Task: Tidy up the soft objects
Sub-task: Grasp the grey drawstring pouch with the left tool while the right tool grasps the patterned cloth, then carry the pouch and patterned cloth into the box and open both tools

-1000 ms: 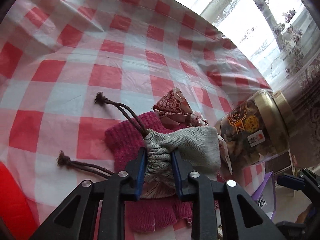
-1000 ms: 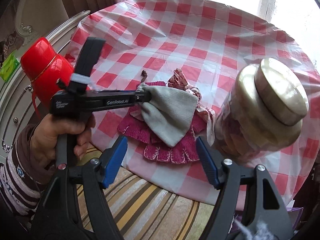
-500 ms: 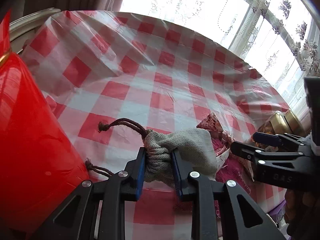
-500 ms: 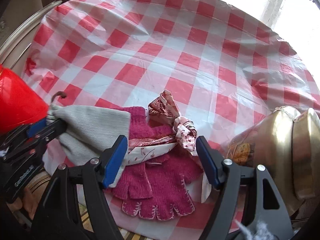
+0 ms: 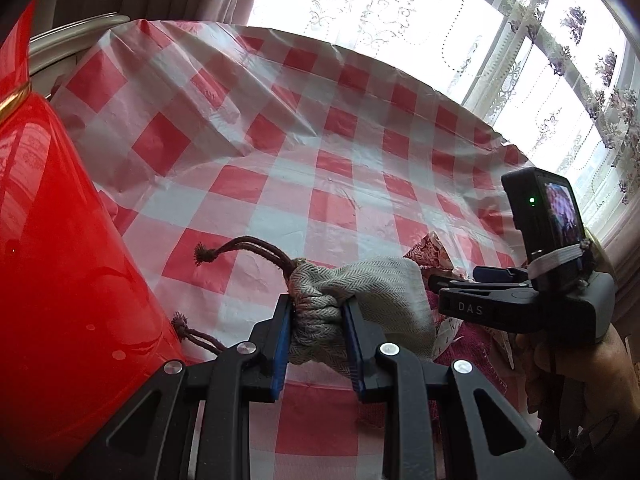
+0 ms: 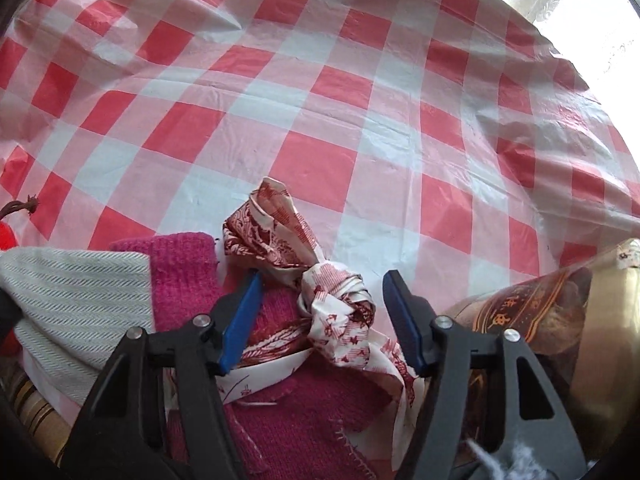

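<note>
My left gripper (image 5: 316, 312) is shut on the gathered neck of a grey herringbone drawstring pouch (image 5: 376, 292), held just above the checked tablecloth; its brown cords (image 5: 240, 248) trail left. The pouch also shows at the left of the right wrist view (image 6: 68, 296). My right gripper (image 6: 322, 312) is open, its jaws either side of the knot of a red-and-white patterned scarf (image 6: 332, 304). The scarf lies over magenta knitted gloves (image 6: 188, 276) near the table's front edge. In the left wrist view the right gripper (image 5: 460, 280) sits just right of the pouch.
A red thermos (image 5: 60, 280) stands close on the left of my left gripper. A jar with a gold lid (image 6: 560, 320) stands right beside my right gripper. The red-and-white checked tablecloth (image 6: 320, 80) stretches away towards a curtained window (image 5: 440, 20).
My left gripper has carried the pouch left, off the gloves, towards the red thermos. My right gripper has moved down and forward to straddle the scarf's knot.
</note>
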Action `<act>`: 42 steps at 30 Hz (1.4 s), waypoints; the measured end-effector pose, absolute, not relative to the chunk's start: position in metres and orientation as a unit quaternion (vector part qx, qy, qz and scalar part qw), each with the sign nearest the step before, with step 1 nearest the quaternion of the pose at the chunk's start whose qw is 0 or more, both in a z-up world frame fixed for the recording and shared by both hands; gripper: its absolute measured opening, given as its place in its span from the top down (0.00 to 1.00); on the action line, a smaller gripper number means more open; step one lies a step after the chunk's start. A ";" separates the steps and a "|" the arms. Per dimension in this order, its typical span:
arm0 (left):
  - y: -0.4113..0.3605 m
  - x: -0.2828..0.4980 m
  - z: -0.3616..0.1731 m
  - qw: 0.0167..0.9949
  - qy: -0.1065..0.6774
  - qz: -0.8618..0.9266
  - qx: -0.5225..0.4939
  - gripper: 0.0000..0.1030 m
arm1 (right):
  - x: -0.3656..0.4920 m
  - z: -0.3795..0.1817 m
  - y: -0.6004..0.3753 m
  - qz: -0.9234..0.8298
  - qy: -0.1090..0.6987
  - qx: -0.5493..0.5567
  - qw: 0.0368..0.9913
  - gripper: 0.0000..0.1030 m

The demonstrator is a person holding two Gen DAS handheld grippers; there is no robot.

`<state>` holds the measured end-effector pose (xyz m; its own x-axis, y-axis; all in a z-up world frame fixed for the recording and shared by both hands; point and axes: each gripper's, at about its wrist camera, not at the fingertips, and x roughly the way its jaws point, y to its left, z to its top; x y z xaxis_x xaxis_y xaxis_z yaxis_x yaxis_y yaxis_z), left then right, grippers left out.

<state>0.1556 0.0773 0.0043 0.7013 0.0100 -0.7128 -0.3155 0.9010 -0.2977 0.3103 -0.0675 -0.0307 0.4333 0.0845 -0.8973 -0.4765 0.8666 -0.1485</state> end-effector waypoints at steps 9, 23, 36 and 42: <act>0.079 0.153 0.011 0.908 0.352 0.082 -0.211 0.75 | 0.305 -0.011 -0.081 0.183 0.490 -0.146 0.840 0.73; 0.067 0.129 0.054 0.935 0.275 0.055 -0.218 0.75 | 0.238 0.085 -0.134 0.250 0.415 -0.059 0.873 0.73; 0.008 0.088 0.078 0.934 0.277 -0.007 -0.225 0.75 | 0.163 0.118 -0.293 0.208 0.393 0.018 0.895 0.73; -0.053 0.087 0.084 0.921 0.310 -0.082 -0.222 0.75 | 0.125 0.119 -0.392 0.138 0.400 0.067 0.903 0.73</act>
<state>0.0874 -0.0533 0.0838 0.7940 -0.2888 -0.5350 0.0133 0.8880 -0.4597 0.1254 -0.3924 0.1189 0.6417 0.3041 -0.7041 -0.1962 0.9526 0.2326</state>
